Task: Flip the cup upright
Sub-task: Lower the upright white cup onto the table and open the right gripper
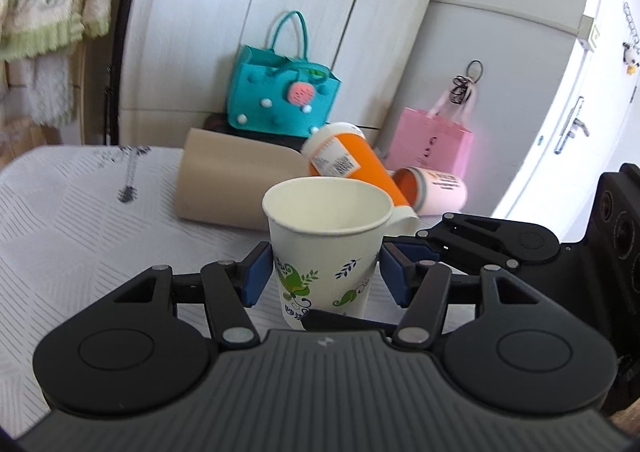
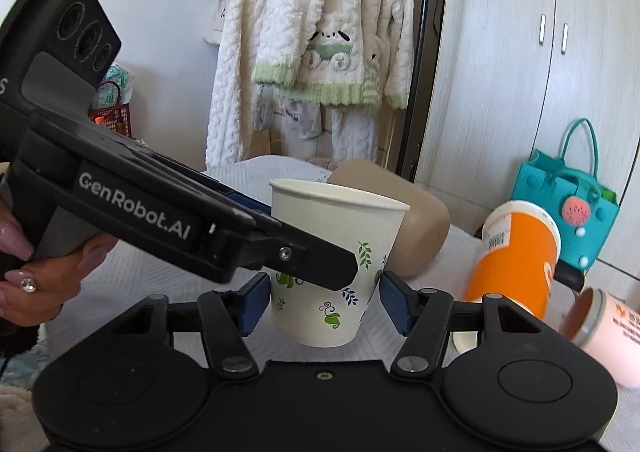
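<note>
1. My left gripper (image 1: 325,275) sits spread around the paper cup (image 1: 326,242); its left blue pad (image 1: 256,276) looks to be touching the cup wall, while the right pad stands a sliver clear. I can't tell whether it is actually squeezing the cup.
2. My right gripper (image 2: 325,302) is also spread wide on either side of the cup (image 2: 332,260). Gaps show at both pads, so it is released.
3. The cup stands mouth up, slightly tilted, on the white quilted bedspread (image 1: 80,220). It is smooth white paper with a rolled rim and green leaf prints.
4. In the right view, the left gripper's black body crosses in front of the cup, held by a hand (image 2: 44,284) with pink nails.
5. Behind the cup lie a tan rounded cushion (image 1: 236,180), a leaning orange bottle (image 1: 344,158), a toppled pink jar (image 1: 436,188) and a teal felt bag (image 1: 280,92).
</note>
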